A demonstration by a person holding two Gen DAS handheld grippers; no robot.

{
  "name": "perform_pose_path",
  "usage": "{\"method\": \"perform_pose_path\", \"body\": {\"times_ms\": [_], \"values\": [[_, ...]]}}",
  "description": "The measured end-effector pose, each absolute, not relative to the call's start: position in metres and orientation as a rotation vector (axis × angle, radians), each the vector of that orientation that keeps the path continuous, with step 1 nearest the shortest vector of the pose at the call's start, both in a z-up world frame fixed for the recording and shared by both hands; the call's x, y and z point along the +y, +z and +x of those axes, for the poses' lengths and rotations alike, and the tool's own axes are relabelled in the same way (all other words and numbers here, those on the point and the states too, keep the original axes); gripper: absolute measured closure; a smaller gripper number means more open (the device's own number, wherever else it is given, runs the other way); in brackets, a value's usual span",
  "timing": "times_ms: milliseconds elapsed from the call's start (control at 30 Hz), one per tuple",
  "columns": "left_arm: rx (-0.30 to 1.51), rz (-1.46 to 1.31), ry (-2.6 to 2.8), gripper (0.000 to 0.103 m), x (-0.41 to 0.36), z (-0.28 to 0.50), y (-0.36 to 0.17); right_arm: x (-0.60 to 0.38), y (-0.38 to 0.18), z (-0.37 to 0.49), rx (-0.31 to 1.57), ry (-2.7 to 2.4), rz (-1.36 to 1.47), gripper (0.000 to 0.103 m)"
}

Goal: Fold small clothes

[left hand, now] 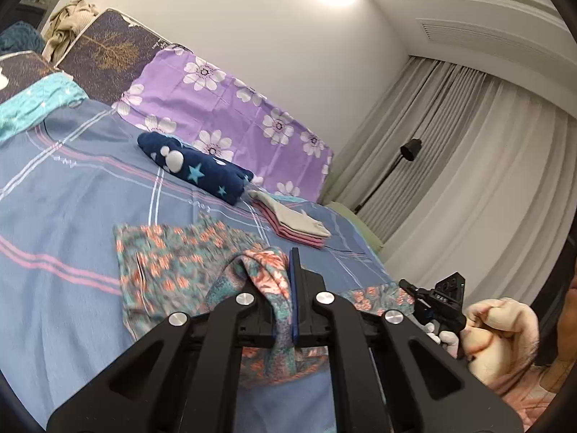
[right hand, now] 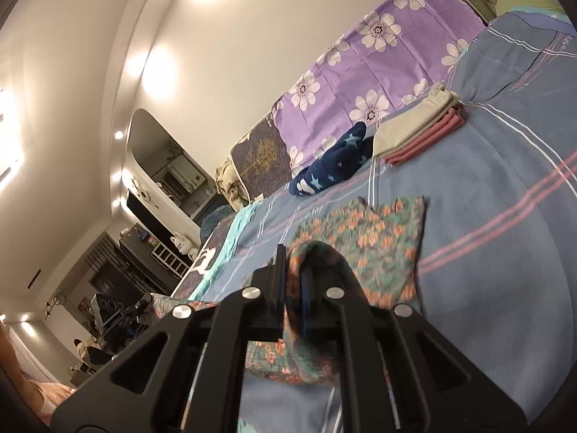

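A small floral garment (left hand: 173,263) in teal and orange lies on the blue striped bedsheet (left hand: 61,216); it also shows in the right wrist view (right hand: 375,249). My left gripper (left hand: 285,288) is shut on one near corner of it, cloth bunched between the fingers and lifted. My right gripper (right hand: 292,281) is shut on another near corner, with the cloth looped over one finger. The right gripper (left hand: 438,301) and the hand holding it show at the right of the left wrist view.
A rolled navy star-print piece (left hand: 194,167) and a folded pile of beige and pink cloths (left hand: 295,225) lie further back on the bed. Purple flowered pillows (left hand: 223,108) and dark pillows line the wall. Curtains and a floor lamp (left hand: 407,151) stand at the right.
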State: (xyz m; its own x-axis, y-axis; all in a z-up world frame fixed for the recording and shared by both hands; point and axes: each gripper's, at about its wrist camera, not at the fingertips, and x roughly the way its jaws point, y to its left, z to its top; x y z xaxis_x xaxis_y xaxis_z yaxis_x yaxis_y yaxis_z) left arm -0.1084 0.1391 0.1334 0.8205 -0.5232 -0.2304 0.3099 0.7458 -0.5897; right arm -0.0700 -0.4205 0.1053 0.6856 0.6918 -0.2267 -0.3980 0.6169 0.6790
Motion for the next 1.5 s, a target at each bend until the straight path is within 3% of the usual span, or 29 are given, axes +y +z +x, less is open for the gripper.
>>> {"method": "perform_pose_path", "body": {"times_ms": [333,667,867,1000,1167,1200,1233,1267,1500], "values": [[0.483,-0.595,-0.39,0.099,0.16,-0.01,0.113,-0.404,0.095,0.033,0.596,0.628,0.603,0.095],[0.734,-0.655,-0.255,0.099,0.17,0.097,0.017,-0.372,0.02,0.114,0.808,0.486,0.488,0.094],[0.759,-0.702,-0.258,0.098,0.18,0.095,-0.002,-0.378,0.008,0.113,0.842,0.47,0.486,0.089],[0.737,-0.646,-0.288,0.085,0.174,0.081,0.016,-0.377,0.016,0.098,0.838,0.477,0.441,0.079],[0.794,-0.577,-0.276,0.083,0.165,0.062,0.017,-0.375,0.018,0.075,0.857,0.487,0.373,0.077],[0.812,-0.57,-0.271,0.084,0.164,0.062,0.015,-0.374,0.018,0.072,0.864,0.494,0.364,0.077],[0.824,-0.565,-0.271,0.088,0.164,0.06,0.014,-0.373,0.019,0.069,0.866,0.5,0.357,0.086],[0.825,-0.566,-0.275,0.098,0.163,0.06,0.013,-0.371,0.021,0.068,0.861,0.515,0.356,0.095],[0.724,-0.569,-0.301,0.101,0.162,0.082,0.046,-0.376,0.047,0.095,0.748,0.577,0.489,0.098]]}}
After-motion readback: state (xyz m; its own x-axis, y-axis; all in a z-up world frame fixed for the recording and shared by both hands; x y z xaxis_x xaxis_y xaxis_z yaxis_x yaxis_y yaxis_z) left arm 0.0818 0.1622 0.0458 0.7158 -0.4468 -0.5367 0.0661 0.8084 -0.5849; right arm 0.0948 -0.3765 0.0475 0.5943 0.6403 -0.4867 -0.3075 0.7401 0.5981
